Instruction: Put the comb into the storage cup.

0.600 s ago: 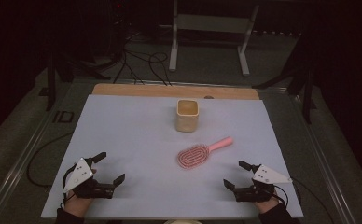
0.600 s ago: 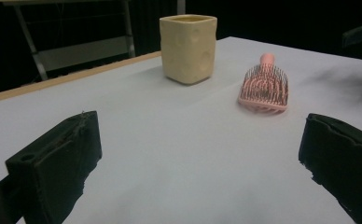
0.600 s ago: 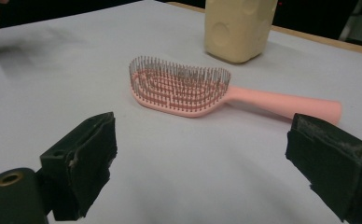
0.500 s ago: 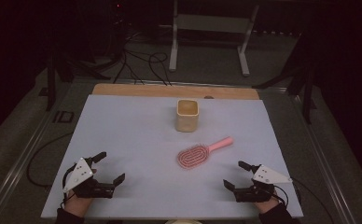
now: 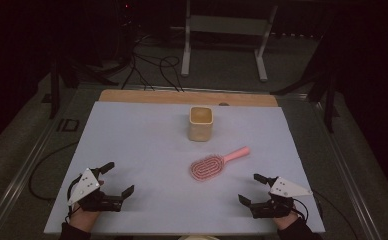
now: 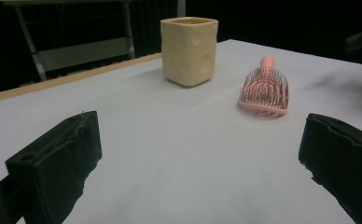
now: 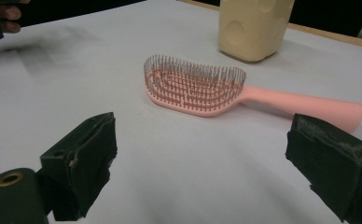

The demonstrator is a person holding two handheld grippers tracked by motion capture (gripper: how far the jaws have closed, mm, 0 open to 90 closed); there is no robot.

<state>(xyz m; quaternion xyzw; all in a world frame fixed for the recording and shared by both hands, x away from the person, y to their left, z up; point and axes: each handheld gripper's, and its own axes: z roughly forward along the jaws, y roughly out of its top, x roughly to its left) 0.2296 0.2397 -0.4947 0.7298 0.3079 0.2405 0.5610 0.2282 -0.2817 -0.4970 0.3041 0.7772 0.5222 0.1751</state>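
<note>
Your left gripper (image 5: 116,178) and right gripper (image 5: 250,188) rest at the table's (image 5: 142,145) near corners, jaws spread wide, nothing between them. Pink hairbrush (image 5: 217,163) lies bristles up, right of centre, nearer your right gripper. Cream square cup (image 5: 201,123) stands upright just beyond it.

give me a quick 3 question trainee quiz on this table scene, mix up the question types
1. True or false: the pink hairbrush lies with its bristles facing up.
2. Which stands farther from the person: A) the cream cup or B) the hairbrush?
3. Fill in: the jaws of the left gripper and the right gripper are both ____.

Key
1. True; the bristles point up in the right gripper view.
2. A; the cup stands upright beyond the brush, apart from it.
3. Open; nothing is between either pair, and both rest near the table's near edge.
</note>
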